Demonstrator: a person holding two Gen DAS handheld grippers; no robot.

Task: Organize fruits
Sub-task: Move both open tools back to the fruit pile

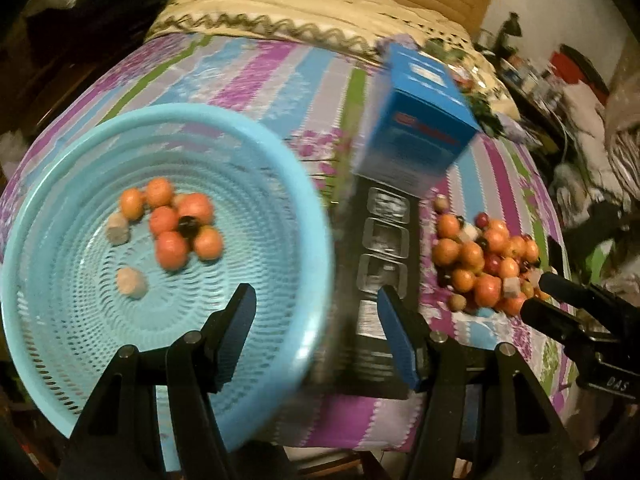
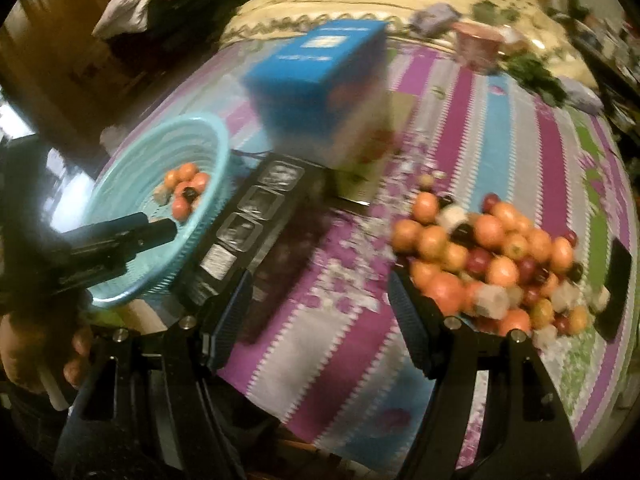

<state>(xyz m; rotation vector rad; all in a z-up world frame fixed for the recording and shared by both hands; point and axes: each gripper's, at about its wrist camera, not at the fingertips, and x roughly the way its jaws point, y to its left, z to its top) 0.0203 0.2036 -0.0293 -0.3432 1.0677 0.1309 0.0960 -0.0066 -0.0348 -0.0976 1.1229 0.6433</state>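
A light blue perforated basket (image 1: 72, 184) sits at the left with several orange fruits (image 1: 172, 220) and two pale pieces in it; the same basket (image 2: 208, 140) shows in the right wrist view. A pile of orange, red and pale fruits (image 1: 484, 264) lies on the striped cloth at the right, seen closer as the fruit pile (image 2: 500, 256). My left gripper (image 1: 316, 304) is open and empty, above the basket's near right rim. My right gripper (image 2: 320, 292) is open and empty over bare cloth, left of the pile. Each gripper shows at the edge of the other's view.
A blue box (image 1: 420, 120) stands behind a black strip with clear square cells (image 1: 384, 248) between basket and pile. The purple, blue and green striped cloth (image 2: 500, 128) covers the surface; a cream blanket and clutter lie beyond. A hand (image 2: 28, 356) holds the left tool.
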